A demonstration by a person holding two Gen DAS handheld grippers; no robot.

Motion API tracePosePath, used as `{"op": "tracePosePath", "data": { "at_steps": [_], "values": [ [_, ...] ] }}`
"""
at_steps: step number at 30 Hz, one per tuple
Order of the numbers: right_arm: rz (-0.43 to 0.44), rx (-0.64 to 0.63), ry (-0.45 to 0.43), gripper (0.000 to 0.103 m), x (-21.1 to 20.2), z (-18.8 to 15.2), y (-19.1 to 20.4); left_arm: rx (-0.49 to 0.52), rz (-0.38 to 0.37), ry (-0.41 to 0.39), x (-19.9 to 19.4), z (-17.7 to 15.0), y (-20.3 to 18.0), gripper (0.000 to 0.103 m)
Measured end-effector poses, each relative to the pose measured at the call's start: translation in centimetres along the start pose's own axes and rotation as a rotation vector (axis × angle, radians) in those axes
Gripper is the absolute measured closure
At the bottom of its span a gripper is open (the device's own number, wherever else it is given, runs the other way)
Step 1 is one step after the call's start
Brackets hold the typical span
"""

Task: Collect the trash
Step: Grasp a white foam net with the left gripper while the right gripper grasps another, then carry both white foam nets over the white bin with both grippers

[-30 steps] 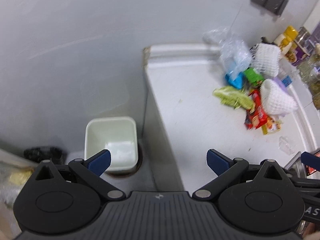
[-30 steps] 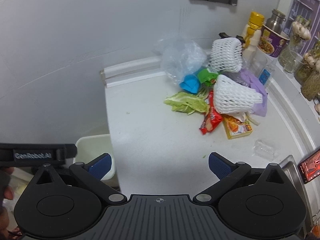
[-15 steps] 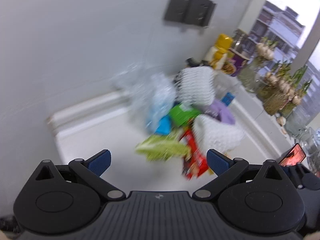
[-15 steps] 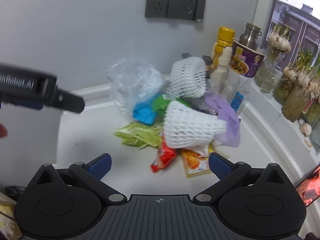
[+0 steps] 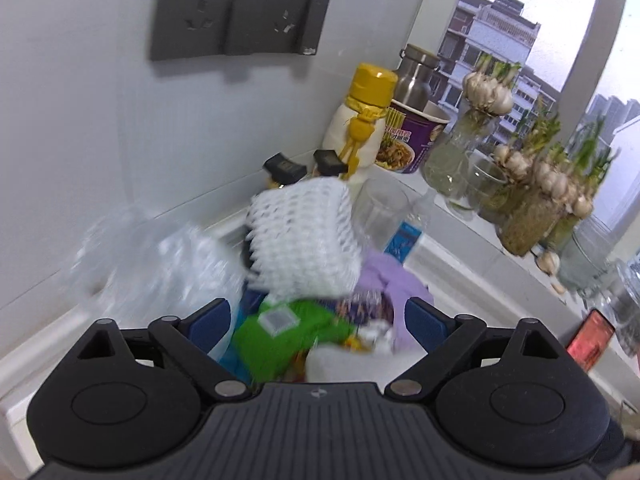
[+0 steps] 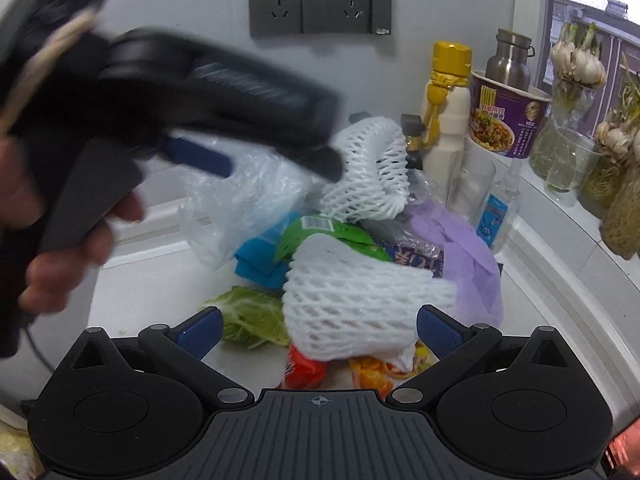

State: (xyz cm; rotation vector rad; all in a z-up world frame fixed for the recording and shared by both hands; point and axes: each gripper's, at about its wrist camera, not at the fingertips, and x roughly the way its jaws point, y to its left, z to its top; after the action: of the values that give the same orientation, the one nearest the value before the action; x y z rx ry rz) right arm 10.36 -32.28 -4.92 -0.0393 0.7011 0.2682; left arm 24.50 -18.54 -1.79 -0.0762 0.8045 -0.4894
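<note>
Left wrist view: my left gripper [image 5: 318, 322] hangs over the trash pile, jaws wide but closing, pads not yet pressing anything. Landmark: the upper white foam net [image 5: 302, 240]. Between the fingers, just below that net, lie a green wrapper [image 5: 288, 336] and a purple-printed wrapper [image 5: 366, 308]. A clear plastic bag [image 5: 160, 276], blurred, sits left of the net; a lilac bag [image 5: 394, 280] is to its right. Behind the net stands a yellow-capped bottle [image 5: 360, 128], with a purple noodle cup [image 5: 412, 136] right of it.

Right wrist view: my right gripper [image 6: 318, 332] stands wide open, gripping nothing; a second foam net [image 6: 352, 304] lies between its fingers without the pads touching it. The upper foam net [image 6: 372, 168] rests behind it. Below-left of that upper net: the green wrapper [image 6: 320, 234], a blue packet [image 6: 258, 256], a cabbage leaf [image 6: 252, 316]. Red [image 6: 304, 368] and orange [image 6: 372, 372] wrappers poke out beneath the near net. My left hand [image 6: 68, 232] and its blurred gripper cross the frame left of the upper net, fingertip close beside it; contact I cannot tell.
</note>
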Motion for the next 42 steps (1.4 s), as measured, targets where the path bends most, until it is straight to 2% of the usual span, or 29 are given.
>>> {"op": "tracePosePath", "data": {
  "at_steps": [8,14,15,17,19,22,25,28,42],
  "values": [
    [-0.008,-0.025,0.006,0.005,2.3,0.0,-0.9,-0.013,0.028,0.025,5.4,1.9,-0.2,0.026],
    [-0.03,-0.037,0.006,0.012,3.1,0.4,-1.2,-0.043,0.067,0.019,6.8,2.4,-0.1,0.052],
    [-0.029,-0.034,0.009,0.02,3.2,0.5,-1.3,-0.059,0.064,0.021,6.8,2.4,0.1,0.059],
    [-0.03,-0.022,0.01,0.03,3.3,0.6,-1.6,-0.088,0.056,0.018,6.9,2.6,0.3,0.062],
    [-0.037,-0.006,0.022,0.059,3.4,0.7,-1.7,-0.104,0.059,0.008,6.6,2.6,0.5,0.072],
    [-0.034,0.016,0.029,0.079,3.3,0.8,-2.0,-0.111,0.061,0.008,6.5,2.7,0.4,0.086],
    [-0.026,0.019,0.015,0.089,2.8,0.7,-1.7,-0.116,0.057,0.017,6.0,2.8,0.5,0.091],
    [-0.033,0.003,0.0,0.093,2.1,0.9,-1.3,-0.115,0.048,0.008,5.0,3.0,0.4,0.092],
    [-0.045,-0.005,-0.065,0.093,-2.9,2.7,1.8,-0.113,0.021,-0.08,-3.7,3.6,0.7,0.092]
  ]
}}
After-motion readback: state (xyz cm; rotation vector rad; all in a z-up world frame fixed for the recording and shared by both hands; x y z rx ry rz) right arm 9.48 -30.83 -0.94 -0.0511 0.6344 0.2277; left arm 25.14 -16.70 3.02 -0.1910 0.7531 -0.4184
